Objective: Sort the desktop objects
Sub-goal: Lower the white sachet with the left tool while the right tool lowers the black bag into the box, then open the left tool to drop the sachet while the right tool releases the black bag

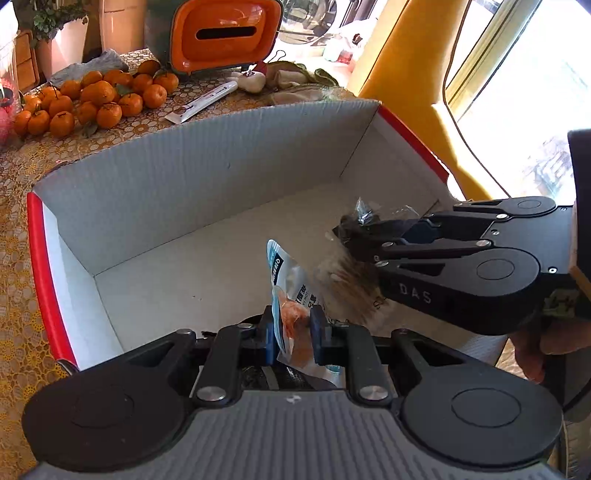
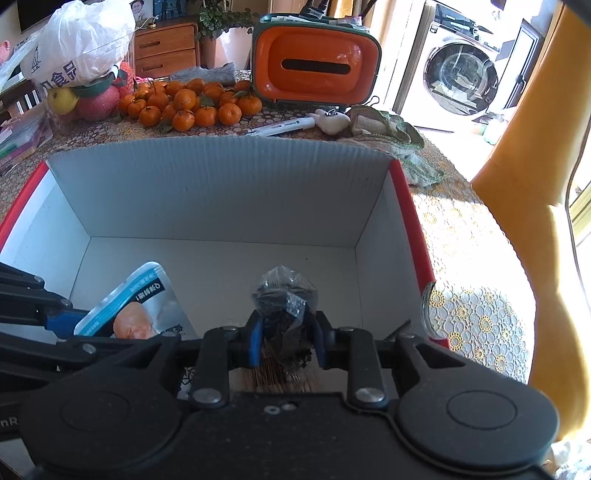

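A white cardboard box (image 1: 207, 177) (image 2: 221, 192) with red edges stands open on the table, its floor bare. My left gripper (image 1: 293, 326) is shut on a blue-and-white snack pouch (image 1: 291, 291) (image 2: 136, 306), held over the near part of the box. My right gripper (image 2: 286, 332) (image 1: 347, 230) is shut on a clear plastic bag of dark contents (image 2: 284, 295) (image 1: 365, 212), held over the box to the right of the pouch. A hand (image 1: 546, 347) holds the right gripper's handle.
Behind the box lie several mandarins (image 2: 192, 103) (image 1: 92, 98), an orange tissue holder (image 2: 316, 61) (image 1: 221, 35), a white tube (image 2: 284, 127) (image 1: 201, 101) and a crumpled cloth (image 2: 391, 136). A plastic bag and fruit (image 2: 81, 66) sit far left. A yellow chair (image 2: 532, 177) stands at the right.
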`<state>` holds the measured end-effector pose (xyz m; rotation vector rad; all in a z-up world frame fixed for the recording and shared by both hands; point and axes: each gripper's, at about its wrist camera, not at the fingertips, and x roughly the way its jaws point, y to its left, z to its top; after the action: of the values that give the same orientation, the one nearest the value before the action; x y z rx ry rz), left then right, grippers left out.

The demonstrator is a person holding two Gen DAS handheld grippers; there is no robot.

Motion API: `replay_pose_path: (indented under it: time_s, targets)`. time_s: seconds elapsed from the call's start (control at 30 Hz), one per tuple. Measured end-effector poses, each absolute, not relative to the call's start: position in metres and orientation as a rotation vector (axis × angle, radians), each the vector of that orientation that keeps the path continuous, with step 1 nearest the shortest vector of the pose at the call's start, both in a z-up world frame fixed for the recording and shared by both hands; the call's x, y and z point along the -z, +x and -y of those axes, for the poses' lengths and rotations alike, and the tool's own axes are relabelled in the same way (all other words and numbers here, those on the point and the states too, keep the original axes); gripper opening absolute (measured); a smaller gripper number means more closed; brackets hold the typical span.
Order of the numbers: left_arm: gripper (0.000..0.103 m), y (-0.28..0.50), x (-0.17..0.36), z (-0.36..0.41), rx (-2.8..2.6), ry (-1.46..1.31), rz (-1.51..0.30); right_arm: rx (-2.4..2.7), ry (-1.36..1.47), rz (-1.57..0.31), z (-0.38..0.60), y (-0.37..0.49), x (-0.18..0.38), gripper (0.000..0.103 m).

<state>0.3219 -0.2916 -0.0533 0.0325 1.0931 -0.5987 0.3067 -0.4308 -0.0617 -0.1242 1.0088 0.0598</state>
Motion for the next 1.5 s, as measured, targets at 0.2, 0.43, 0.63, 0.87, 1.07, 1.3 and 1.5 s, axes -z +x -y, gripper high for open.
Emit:
replay_pose_path:
  time_s: [0.2, 0.43, 0.63, 0.87, 1.07, 1.3, 1.5]
  targets:
    - [0.018, 0.318, 0.056, 0.289, 0.597, 0.025, -1.110, -0.058, -0.121, -1.003, 0.431, 0.303, 0.060, 0.030]
    - [0.031, 0.311, 0.052, 0.287, 0.587, 0.060, -1.105, -0.055, -0.100, -0.987, 0.433, 0.297, 0.049, 0.033]
    - [0.053, 0.302, 0.036, 0.281, 0.588, 0.050, -1.069, -0.063, -0.096, -0.968, 0.432, 0.287, 0.036, 0.035]
    - [0.054, 0.287, 0.014, 0.276, 0.589, 0.062, -1.019, -0.077, -0.078, -0.935, 0.430, 0.271, 0.015, 0.041]
    - [0.054, 0.272, -0.001, 0.269, 0.590, 0.054, -0.988, -0.079, -0.054, -0.918, 0.430, 0.258, 0.001, 0.044]
    - [0.054, 0.252, -0.019, 0.258, 0.594, 0.047, -0.950, -0.093, -0.035, -0.896, 0.425, 0.240, -0.014, 0.049]
    - [0.054, 0.232, -0.031, 0.247, 0.607, 0.039, -0.922, -0.105, -0.030, -0.872, 0.418, 0.224, -0.026, 0.053]
